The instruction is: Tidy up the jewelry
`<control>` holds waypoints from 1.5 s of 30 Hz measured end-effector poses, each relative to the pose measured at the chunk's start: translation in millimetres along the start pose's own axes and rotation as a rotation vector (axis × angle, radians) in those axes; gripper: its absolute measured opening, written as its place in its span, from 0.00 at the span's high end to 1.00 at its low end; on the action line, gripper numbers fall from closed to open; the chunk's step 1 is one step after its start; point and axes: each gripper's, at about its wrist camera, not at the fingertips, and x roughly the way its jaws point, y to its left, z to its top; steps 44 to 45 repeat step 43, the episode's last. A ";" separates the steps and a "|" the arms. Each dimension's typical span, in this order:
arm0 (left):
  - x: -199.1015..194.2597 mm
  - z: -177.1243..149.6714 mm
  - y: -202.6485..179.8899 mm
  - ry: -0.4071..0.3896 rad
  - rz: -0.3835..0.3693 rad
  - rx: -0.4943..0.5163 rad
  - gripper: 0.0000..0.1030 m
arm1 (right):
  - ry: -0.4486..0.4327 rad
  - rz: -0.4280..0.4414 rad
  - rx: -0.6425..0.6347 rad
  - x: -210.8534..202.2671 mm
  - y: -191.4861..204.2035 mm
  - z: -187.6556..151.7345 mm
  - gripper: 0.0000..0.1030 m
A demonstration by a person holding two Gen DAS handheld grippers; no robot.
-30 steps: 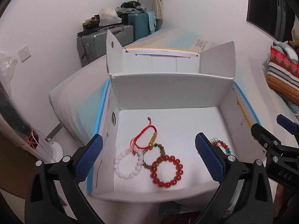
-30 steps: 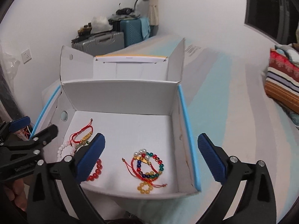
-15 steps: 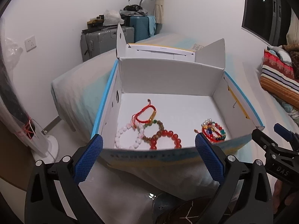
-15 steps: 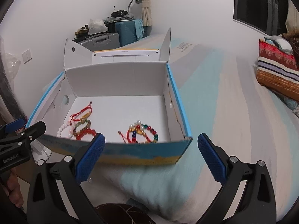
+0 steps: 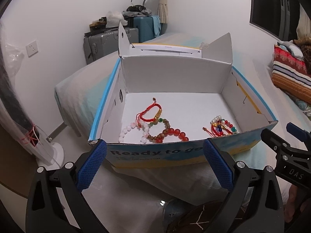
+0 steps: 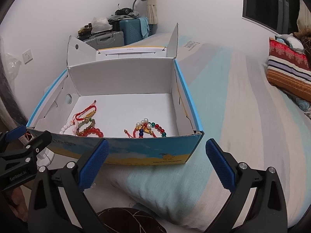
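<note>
An open white cardboard box [image 5: 175,73] with a blue and yellow front stands on the bed; it also shows in the right wrist view [image 6: 120,75]. Inside at the left lie a red cord bracelet [image 5: 148,113], a white bead bracelet [image 5: 134,131], a brown bead bracelet and a red bead bracelet [image 5: 176,134]. At the right lies a heap of mixed coloured bracelets [image 5: 221,128], also seen in the right wrist view [image 6: 148,129]. My left gripper [image 5: 154,163] is open and empty in front of the box. My right gripper [image 6: 156,163] is open and empty, also in front of the box.
The bed [image 6: 233,101] has a teal and grey striped cover. A striped folded blanket [image 6: 287,73] lies at the far right. Suitcases [image 5: 108,42] stand against the back wall. A wrapped fan [image 5: 29,136] stands on the floor at the left.
Both grippers have drawn back from above the box's inside to in front of its front wall. Both stay open. The bracelets have not moved.
</note>
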 end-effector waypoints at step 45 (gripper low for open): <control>-0.1 2.8 -8.5 0.009 -0.004 0.022 0.06 | 0.016 -0.003 0.005 3.4 -0.6 -1.4 0.07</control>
